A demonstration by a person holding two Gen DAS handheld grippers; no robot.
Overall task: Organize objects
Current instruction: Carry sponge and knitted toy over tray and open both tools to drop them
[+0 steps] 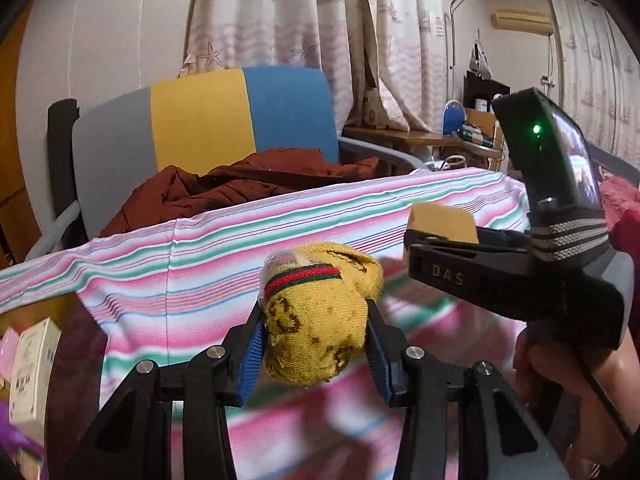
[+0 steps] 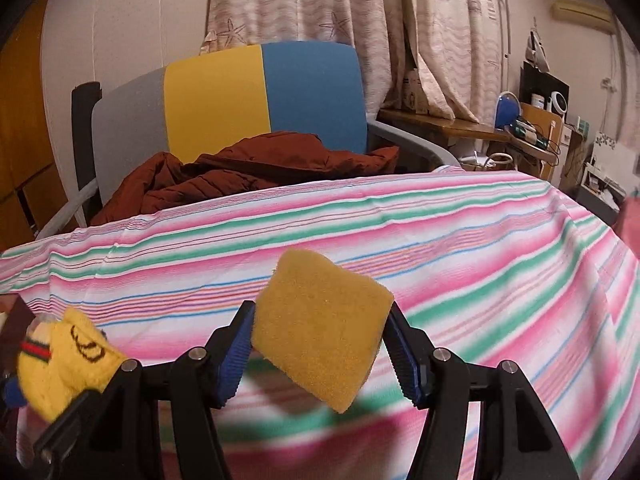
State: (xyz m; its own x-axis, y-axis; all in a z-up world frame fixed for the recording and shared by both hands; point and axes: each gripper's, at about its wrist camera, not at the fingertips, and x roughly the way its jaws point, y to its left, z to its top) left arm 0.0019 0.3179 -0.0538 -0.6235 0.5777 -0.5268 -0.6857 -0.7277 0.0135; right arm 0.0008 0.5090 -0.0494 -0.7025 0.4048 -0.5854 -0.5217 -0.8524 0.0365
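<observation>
Left wrist view puts my left gripper [image 1: 316, 344] at lower centre, its blue pads [image 1: 252, 356] clamped on a rolled yellow sock [image 1: 316, 320] with a red and green band, held above the striped cloth [image 1: 200, 264]. At the right of that frame I see my right gripper [image 1: 444, 240] from the side, gripping a yellow sponge [image 1: 442, 222]. On the right wrist view the sponge [image 2: 320, 328] sits tilted between the jaws at lower centre, over the same cloth [image 2: 480, 248], and the sock [image 2: 68, 364] shows at lower left. Behind the cloth, upper centre, stands a grey, yellow and blue chair [image 2: 224, 100] with a brown jacket [image 2: 248, 172] heaped on its seat
</observation>
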